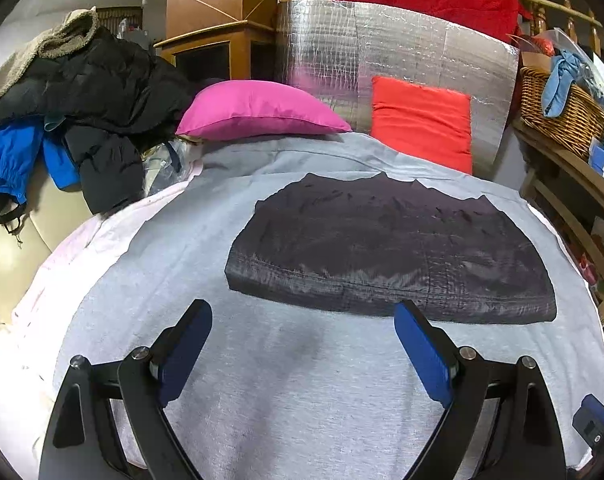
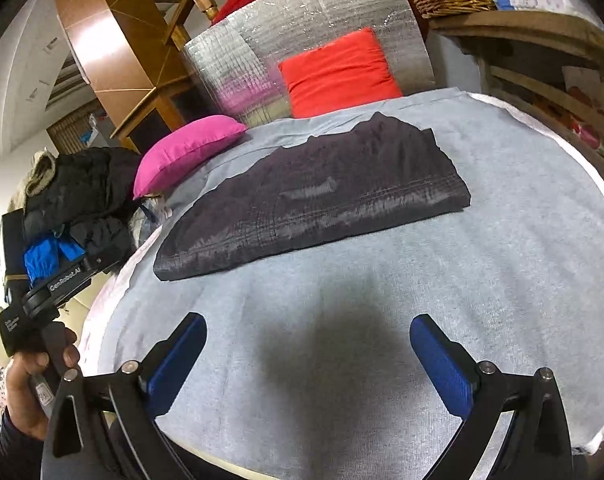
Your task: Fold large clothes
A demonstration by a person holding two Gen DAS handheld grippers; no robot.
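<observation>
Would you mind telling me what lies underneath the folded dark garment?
The folded dark garment rests on a grey sheet. A white layer shows beyond the sheet's edge. What lies beneath those is covered.

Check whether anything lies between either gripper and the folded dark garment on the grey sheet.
Nothing visible does. Both the left gripper and right gripper are open over bare grey sheet, with the folded dark garment just ahead. The pink pillow and orange cushion sit beyond it.

The folded garment [image 1: 390, 248] lies on the sheet [image 1: 261, 380], two cushions [image 1: 257, 114] behind it, clothes pile [image 1: 81, 92] left.
</observation>
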